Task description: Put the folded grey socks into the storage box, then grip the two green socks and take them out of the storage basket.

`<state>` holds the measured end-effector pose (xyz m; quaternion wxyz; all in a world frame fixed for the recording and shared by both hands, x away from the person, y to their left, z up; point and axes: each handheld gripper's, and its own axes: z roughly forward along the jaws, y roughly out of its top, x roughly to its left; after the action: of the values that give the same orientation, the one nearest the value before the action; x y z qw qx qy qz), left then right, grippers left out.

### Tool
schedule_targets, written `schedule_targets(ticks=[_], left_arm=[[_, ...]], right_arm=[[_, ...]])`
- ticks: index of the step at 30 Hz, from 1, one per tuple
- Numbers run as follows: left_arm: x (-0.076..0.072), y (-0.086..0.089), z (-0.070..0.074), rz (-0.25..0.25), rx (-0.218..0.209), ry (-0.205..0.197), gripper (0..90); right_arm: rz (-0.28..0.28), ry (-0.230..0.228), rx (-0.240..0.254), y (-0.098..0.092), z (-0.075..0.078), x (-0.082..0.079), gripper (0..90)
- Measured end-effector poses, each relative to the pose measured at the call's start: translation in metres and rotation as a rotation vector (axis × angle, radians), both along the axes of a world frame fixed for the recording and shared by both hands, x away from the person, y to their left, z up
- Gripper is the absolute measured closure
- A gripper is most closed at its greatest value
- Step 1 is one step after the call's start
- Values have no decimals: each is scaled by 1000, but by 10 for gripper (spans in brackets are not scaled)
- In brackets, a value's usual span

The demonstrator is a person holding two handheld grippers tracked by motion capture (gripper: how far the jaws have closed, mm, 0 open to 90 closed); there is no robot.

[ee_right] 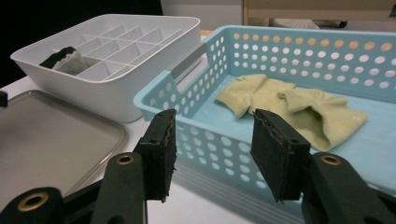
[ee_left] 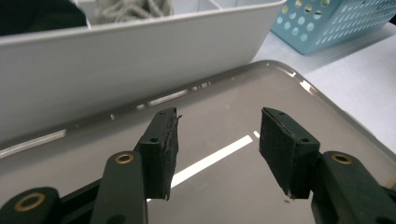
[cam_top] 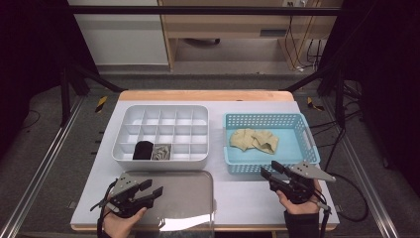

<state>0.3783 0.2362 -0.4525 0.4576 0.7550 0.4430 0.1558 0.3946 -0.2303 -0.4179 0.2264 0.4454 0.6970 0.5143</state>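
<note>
I hold my right hand-held gripper released at six o'clock of the blue basket, lined up on the beige socks inside, while my left hand-held gripper waits released over the grey lid.

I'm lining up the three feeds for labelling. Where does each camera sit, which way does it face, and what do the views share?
High view: above the person's side of the table, looking forward and down; both hands, left gripper and right gripper show.
Left gripper view: rides that gripper, looking along its open jaws over the grey lid at the white divided tray.
Right gripper view: looks along its open jaws into the blue basket with beige socks.
Shared: tray, basket and lid appear in all three.
</note>
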Motion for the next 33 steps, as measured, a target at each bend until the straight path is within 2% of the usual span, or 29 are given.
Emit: schedule_targets(ticks=[7,16,21,22,33], left_arm=[[4,2,-14,0,35,30,434],[8,7,-16,17,38,20,423],[8,9,-17,25,37,15,424],[8,9,-17,24,37,15,431],[9,9,-18,26,46,19,457]], right_arm=[[-18,5,-2,-3,7,15,513],[-65,-6,-3,-6,23,37,500],[-84,-7,-2,-5,27,49,496],[-95,5,-3,-4,27,56,497],[-135,62,-48,2,36,95,502]])
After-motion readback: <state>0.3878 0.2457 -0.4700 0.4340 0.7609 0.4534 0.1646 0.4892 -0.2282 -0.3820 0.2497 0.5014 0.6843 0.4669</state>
